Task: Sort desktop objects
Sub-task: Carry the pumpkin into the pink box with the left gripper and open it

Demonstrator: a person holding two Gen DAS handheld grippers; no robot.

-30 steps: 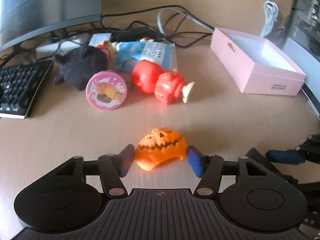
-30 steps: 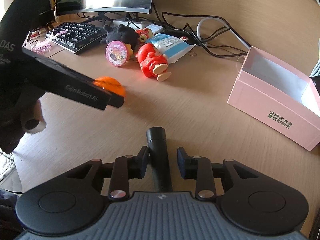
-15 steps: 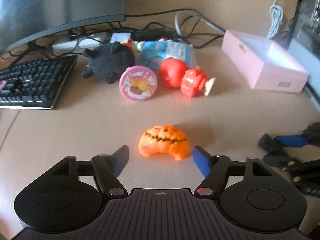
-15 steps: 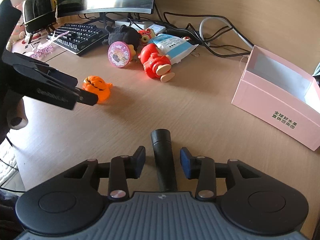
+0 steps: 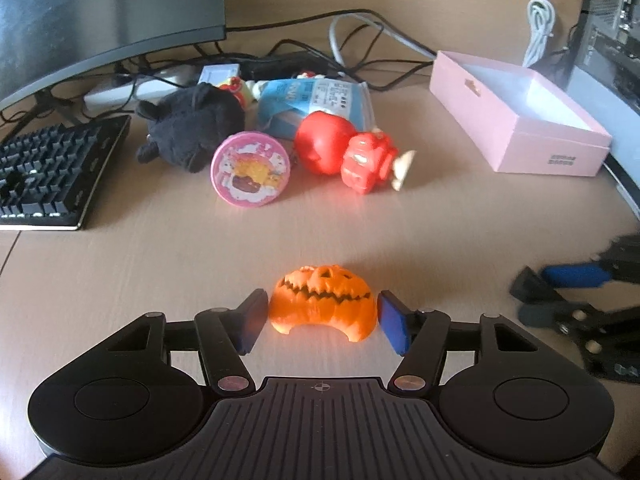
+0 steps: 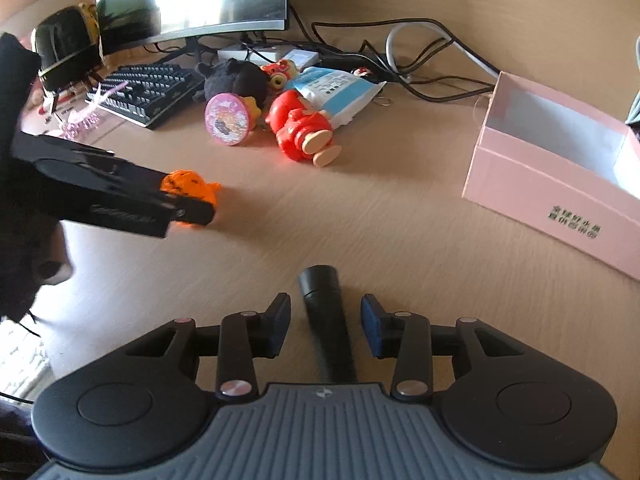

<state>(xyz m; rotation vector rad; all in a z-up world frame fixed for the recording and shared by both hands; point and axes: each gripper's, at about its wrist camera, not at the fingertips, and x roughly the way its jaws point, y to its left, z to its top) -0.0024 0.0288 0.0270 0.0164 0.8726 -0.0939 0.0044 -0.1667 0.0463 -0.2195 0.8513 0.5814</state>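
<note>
An orange jack-o'-lantern toy (image 5: 324, 300) rests on the wooden desk between the pads of my left gripper (image 5: 322, 316). The jaws are closing and the pads stand right at its sides, with a sliver of gap at the right pad. In the right wrist view the pumpkin (image 6: 192, 186) shows behind the left gripper (image 6: 188, 210). My right gripper (image 6: 325, 320) straddles a black cylinder (image 6: 320, 284) lying on the desk. Its jaws are closing too, with a clear gap on both sides. The open pink box (image 6: 520, 184) stands at the right.
A pile at the back holds a red figure (image 5: 348, 152), a pink round tin (image 5: 250, 168), a black plush (image 5: 192, 124) and a blue packet (image 5: 316, 100). A keyboard (image 5: 48, 168) lies left, with a monitor and cables behind. The pink box (image 5: 472, 112) is far right.
The left jaws let the tilted pumpkin down flat onto the desk, spread wide, then came in again beside it. The right jaws stand slightly wider around the black cylinder.
</note>
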